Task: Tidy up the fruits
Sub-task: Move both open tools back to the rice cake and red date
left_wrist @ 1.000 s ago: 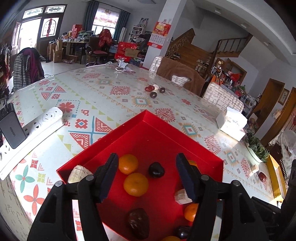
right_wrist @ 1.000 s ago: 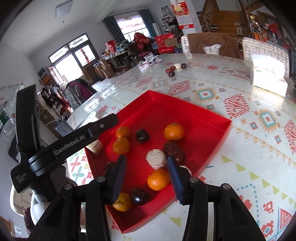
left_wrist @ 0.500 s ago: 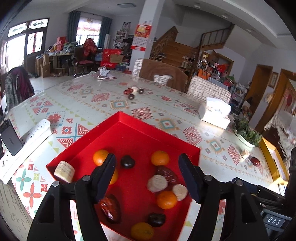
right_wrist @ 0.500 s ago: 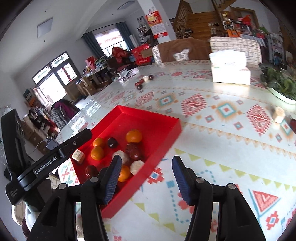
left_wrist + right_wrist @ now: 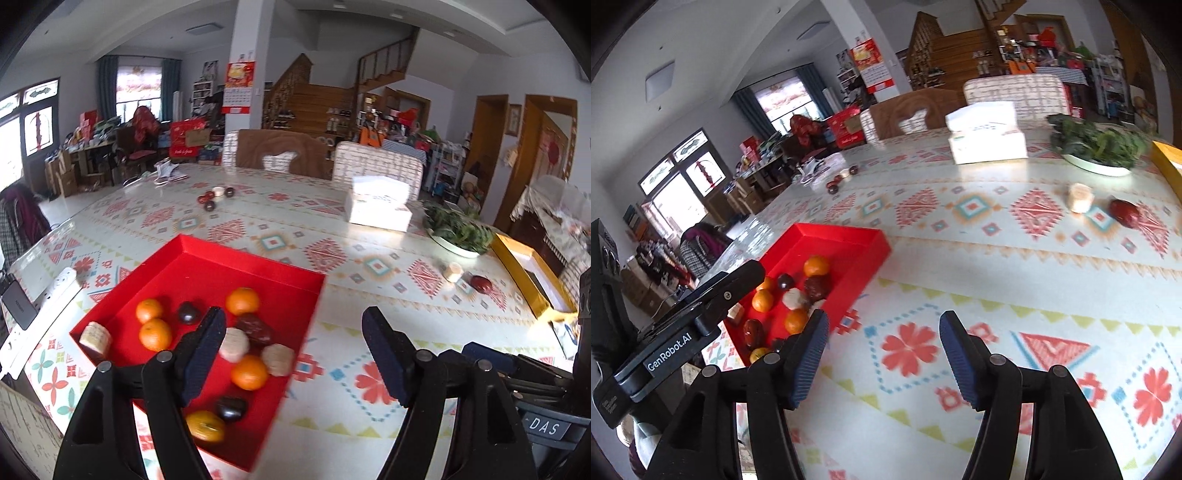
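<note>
Two opening tools (image 5: 295,354) (image 5: 881,352) (both empty)

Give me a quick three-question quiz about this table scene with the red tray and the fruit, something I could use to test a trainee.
1. True or false: the right gripper is holding an orange.
2. How many oranges lie in the red tray in the left wrist view?
3. Multiple choice: the pale cylinder piece and the dark red fruit out on the table lie nearest to A) the plate of greens, B) the red tray, C) the tissue box.

Key
1. False: its jaws are opening with nothing between them.
2. Five.
3. A.
</note>
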